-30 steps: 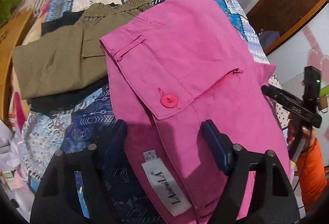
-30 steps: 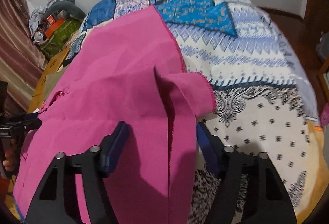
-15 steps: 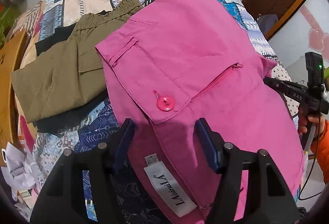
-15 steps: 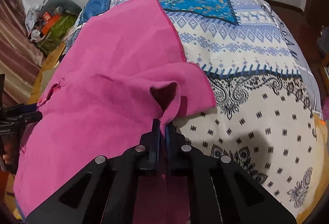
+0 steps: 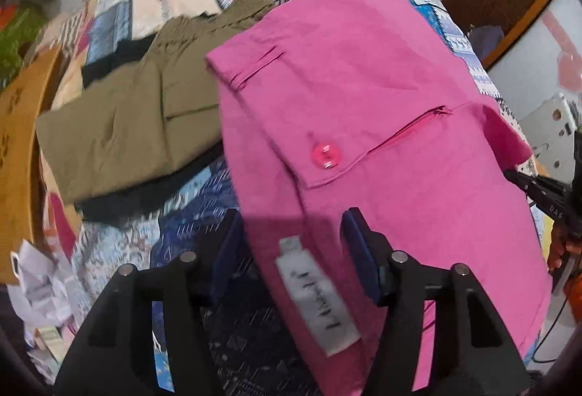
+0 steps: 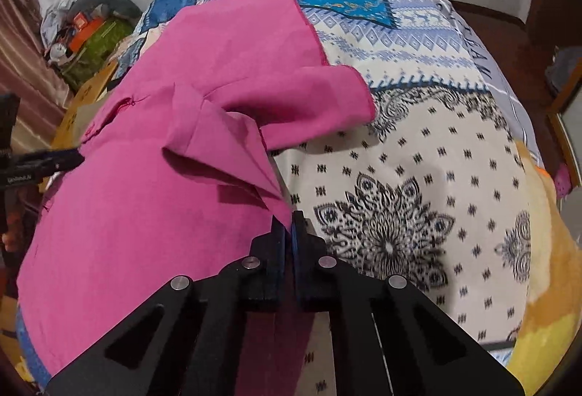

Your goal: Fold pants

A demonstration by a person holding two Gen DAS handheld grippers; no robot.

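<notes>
Pink pants (image 5: 363, 98) lie on a patterned bedspread, waistband near me, with a pink button (image 5: 325, 155), a zipper and a white label (image 5: 320, 298). My left gripper (image 5: 291, 236) is open, its jaws astride the waistband edge by the label. In the right wrist view the same pink pants (image 6: 174, 148) spread to the left. My right gripper (image 6: 288, 228) is shut on a pinched fold of the pink fabric and lifts it off the bed.
Folded olive pants (image 5: 145, 116) lie on dark clothes left of the pink pants. The bedspread (image 6: 418, 148) extends right. A wooden bed frame (image 5: 18, 141) and crumpled paper are at left. The right gripper shows at the left wrist view's right edge (image 5: 545, 196).
My right gripper closed on the pants' edge and has lifted the fold up and back. My left gripper moved forward over the waistband, jaws narrowing a little but still open.
</notes>
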